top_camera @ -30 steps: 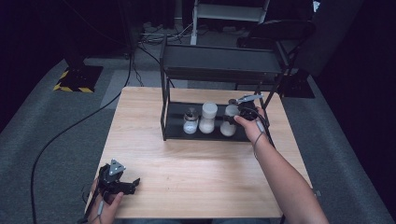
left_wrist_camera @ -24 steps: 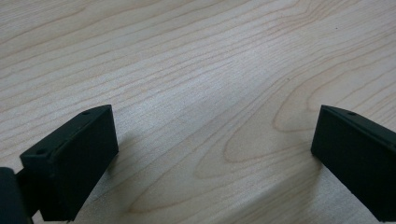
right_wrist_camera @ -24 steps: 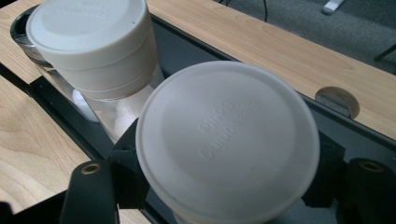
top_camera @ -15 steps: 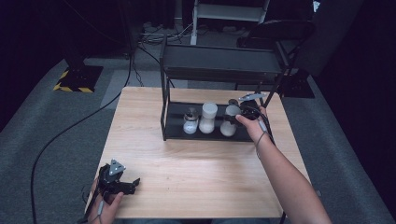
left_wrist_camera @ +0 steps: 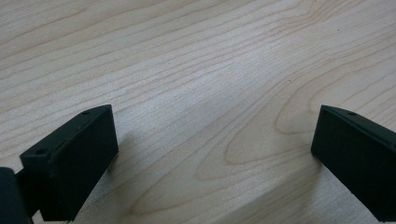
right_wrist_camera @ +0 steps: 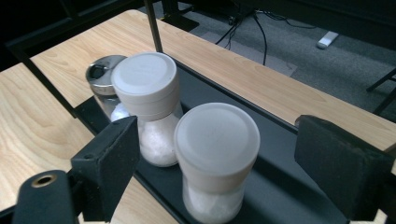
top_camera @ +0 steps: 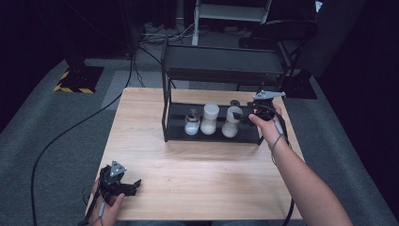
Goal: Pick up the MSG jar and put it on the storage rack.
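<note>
Right tool (right_wrist_camera: 215, 154): spread, jaws just opened, either side of nearest salt grinder (right_wrist_camera: 215, 158), not touching. Grinder upright on black rack shelf (top_camera: 211, 136), beside second grinder (right_wrist_camera: 150, 112). Left tool (left_wrist_camera: 210, 154): spread, over bare desk (left_wrist_camera: 196, 70).

Metal-capped shaker (top_camera: 191, 122) at rack's (top_camera: 211, 136) left end; wooden table (top_camera: 197, 179), grey carpet (top_camera: 56, 141).

Grey carpet floor (top_camera: 61, 136) — dark room, black cables (top_camera: 70, 132).
</note>
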Tool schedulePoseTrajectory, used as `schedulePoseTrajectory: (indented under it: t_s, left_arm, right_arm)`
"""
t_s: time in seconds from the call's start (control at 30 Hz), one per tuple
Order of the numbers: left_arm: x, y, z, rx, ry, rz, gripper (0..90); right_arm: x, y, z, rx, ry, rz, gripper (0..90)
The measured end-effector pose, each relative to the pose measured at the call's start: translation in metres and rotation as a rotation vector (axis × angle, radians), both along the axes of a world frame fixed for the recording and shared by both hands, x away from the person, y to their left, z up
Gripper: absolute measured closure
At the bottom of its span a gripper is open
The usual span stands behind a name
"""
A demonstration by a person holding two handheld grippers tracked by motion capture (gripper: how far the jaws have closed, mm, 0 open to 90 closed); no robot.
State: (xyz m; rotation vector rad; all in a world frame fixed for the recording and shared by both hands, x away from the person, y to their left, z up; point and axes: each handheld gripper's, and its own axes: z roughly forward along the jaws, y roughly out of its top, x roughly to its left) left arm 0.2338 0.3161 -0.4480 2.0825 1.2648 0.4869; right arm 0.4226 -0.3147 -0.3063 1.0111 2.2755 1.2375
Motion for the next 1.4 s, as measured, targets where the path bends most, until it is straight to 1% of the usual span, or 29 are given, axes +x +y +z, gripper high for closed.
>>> schedulePoseTrajectory:
  t_s: [0.23, 0.4, 0.6, 0.7, 0.87, 0.93, 1.0, 1.1, 1.2, 1.27, 1.4]
  left_arm:
    - [0.0, -0.001, 0.0, 0.002, -0.003, 0.003, 0.5]
    - [0.0, -0.001, 0.0, 0.001, -0.002, 0.005, 0.5]
    - [-0.001, -0.001, 0.0, 0.0, -0.003, 0.008, 0.5]
    - [-0.001, -0.001, 0.0, 0.0, -0.003, 0.008, 0.5]
    - [0.0, -0.001, 0.0, 0.003, -0.003, 0.006, 0.5]
    - [-0.001, -0.001, 0.0, 0.002, -0.004, 0.007, 0.5]
    - [-0.001, -0.001, 0.0, 0.002, -0.004, 0.007, 0.5]
    - [-0.001, -0.002, 0.0, 0.0, -0.004, 0.008, 0.5]
    - [-0.001, -0.001, 0.0, 0.002, -0.004, 0.007, 0.6]
    - [-0.001, -0.001, 0.0, 0.002, -0.005, 0.007, 0.5]
    - [-0.001, -0.001, 0.0, 0.002, -0.005, 0.007, 0.5]
  right_arm:
    - [-0.015, -0.013, 0.006, 0.013, -0.018, 0.008, 14.6]
    - [-0.027, -0.019, 0.011, 0.006, -0.035, 0.026, 14.0]
    - [-0.045, -0.028, 0.012, 0.002, -0.055, 0.044, 11.8]
    - [-0.053, -0.034, 0.011, 0.005, -0.061, 0.042, 9.6]
    - [-0.065, -0.043, 0.01, 0.006, -0.064, 0.039, 8.9]
    - [-0.068, -0.047, 0.008, 0.01, -0.061, 0.04, 8.6]
    - [-0.07, -0.052, 0.006, 0.028, -0.054, 0.042, 8.2]
    - [-0.074, -0.056, 0.004, 0.03, -0.059, 0.046, 6.6]
    - [-0.076, -0.061, 0.003, 0.044, -0.054, 0.063, 4.4]
    - [-0.076, -0.064, 0.004, 0.041, -0.044, 0.095, 4.1]
    - [-0.08, -0.067, 0.003, 0.045, -0.046, 0.111, 3.9]
